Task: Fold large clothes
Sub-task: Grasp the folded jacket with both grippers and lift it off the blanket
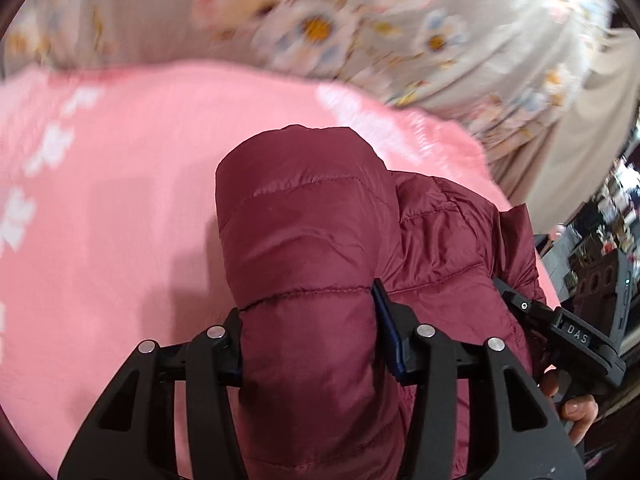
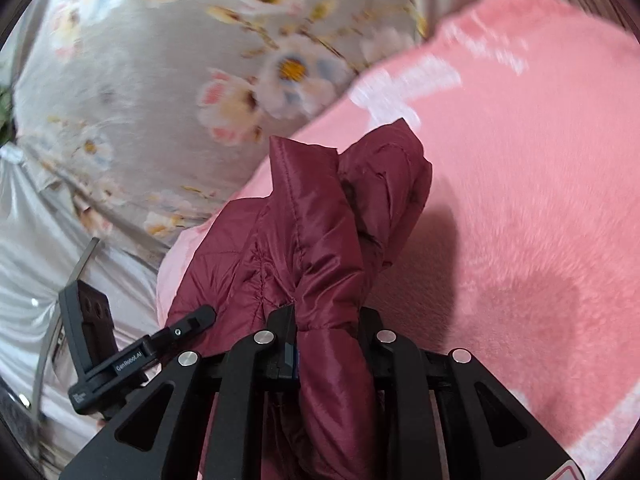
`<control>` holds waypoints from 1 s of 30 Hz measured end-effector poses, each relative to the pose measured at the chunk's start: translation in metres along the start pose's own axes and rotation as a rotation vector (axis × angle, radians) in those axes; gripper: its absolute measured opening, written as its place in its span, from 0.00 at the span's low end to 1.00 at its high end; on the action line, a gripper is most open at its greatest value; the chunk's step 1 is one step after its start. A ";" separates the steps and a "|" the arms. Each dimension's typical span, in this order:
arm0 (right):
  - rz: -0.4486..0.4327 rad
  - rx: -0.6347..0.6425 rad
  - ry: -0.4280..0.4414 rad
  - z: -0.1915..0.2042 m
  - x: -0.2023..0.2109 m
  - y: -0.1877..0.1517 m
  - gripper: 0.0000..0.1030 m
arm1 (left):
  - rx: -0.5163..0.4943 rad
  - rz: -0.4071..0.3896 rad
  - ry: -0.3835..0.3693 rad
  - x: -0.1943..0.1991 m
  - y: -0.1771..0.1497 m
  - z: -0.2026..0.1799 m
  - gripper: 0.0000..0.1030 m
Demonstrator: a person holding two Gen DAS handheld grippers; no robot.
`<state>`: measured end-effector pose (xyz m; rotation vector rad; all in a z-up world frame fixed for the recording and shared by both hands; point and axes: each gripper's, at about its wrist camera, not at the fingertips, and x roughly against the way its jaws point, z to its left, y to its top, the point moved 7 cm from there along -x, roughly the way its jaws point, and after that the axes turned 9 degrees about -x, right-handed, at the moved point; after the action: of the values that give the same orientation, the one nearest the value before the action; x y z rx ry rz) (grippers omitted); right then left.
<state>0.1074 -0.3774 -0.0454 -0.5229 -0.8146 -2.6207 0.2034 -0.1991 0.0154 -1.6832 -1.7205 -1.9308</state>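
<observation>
A maroon quilted puffer jacket (image 1: 304,220) is held up over a pink fleece blanket (image 1: 120,200). My left gripper (image 1: 310,320) is shut on a thick padded fold of the jacket, which bulges out between its jaws. My right gripper (image 2: 326,332) is shut on another bunched part of the jacket (image 2: 320,220), with a seam and an edge sticking up past its jaws. The right gripper also shows in the left wrist view (image 1: 520,300), at the jacket's right side. The left gripper also shows in the right wrist view (image 2: 196,320), at the jacket's left side.
The pink blanket (image 2: 520,180) has white patterns and lies on a grey bedsheet with flower print (image 1: 360,20). That sheet also fills the upper left of the right wrist view (image 2: 140,80). Dark shelves or clutter (image 1: 612,220) stand off the bed at the far right.
</observation>
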 end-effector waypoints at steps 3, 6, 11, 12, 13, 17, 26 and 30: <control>-0.070 0.049 0.038 0.027 0.036 0.004 0.17 | -0.060 -0.094 0.004 0.046 0.019 -0.021 0.46; -0.143 0.102 0.076 0.056 0.072 0.009 0.17 | -0.105 -0.175 0.005 0.087 0.030 -0.038 0.46; -0.245 0.190 0.136 0.104 0.118 0.008 0.17 | -0.172 -0.307 0.029 0.152 0.048 -0.061 0.46; -0.267 0.213 0.153 0.116 0.128 0.007 0.17 | -0.181 -0.330 0.031 0.165 0.048 -0.063 0.46; -0.278 0.226 0.163 0.123 0.134 0.005 0.17 | -0.189 -0.359 0.033 0.179 0.050 -0.066 0.46; -0.341 0.300 0.203 0.161 0.158 0.000 0.17 | -0.217 -0.445 0.047 0.218 0.057 -0.070 0.46; -0.397 0.392 0.284 0.219 0.177 -0.011 0.17 | -0.244 -0.588 0.094 0.282 0.064 -0.062 0.46; -0.396 0.432 0.320 0.244 0.173 -0.014 0.17 | -0.247 -0.633 0.114 0.306 0.068 -0.046 0.46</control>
<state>0.0090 -0.2584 0.2115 0.1907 -1.4335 -2.6342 0.0936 -0.0829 0.2888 -1.1185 -2.2348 -2.5205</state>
